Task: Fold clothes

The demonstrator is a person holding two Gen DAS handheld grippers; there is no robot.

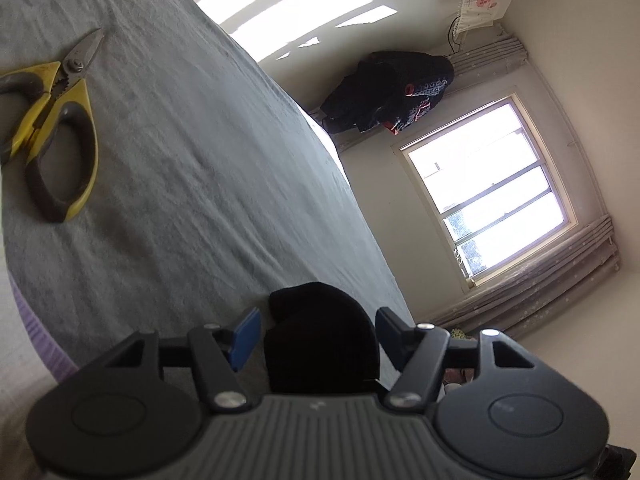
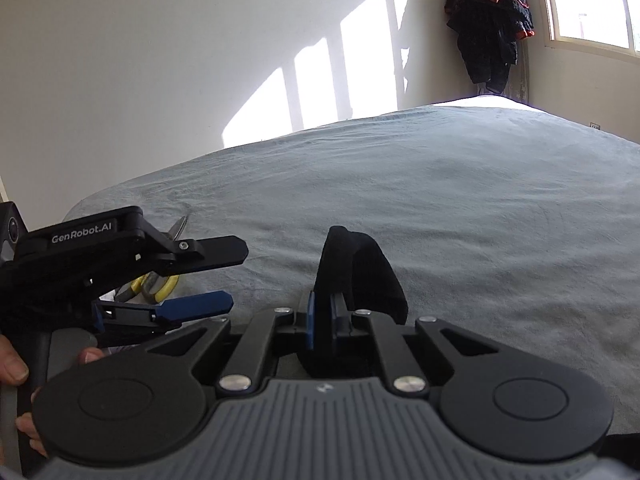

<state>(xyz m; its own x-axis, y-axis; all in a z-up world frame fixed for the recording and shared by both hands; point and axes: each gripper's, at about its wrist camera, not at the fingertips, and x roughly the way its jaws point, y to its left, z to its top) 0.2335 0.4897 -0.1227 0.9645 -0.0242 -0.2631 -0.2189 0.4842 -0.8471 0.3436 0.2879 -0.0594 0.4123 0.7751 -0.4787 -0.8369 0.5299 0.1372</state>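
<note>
Right gripper (image 2: 322, 320) clamps a doubled black cloth (image 2: 360, 272) above the bed (image 2: 480, 208); left gripper (image 1: 316, 332), jaws wide, grips nothing; fold stage undeterminable.

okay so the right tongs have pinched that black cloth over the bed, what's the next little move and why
Probably close the left tongs on the free end of the black cloth. The right tongs are already clamped on one edge, while the left ones stand open with dark fabric between their pads, so a second grip would let both hands spread it over the grey bedsheet.
</note>
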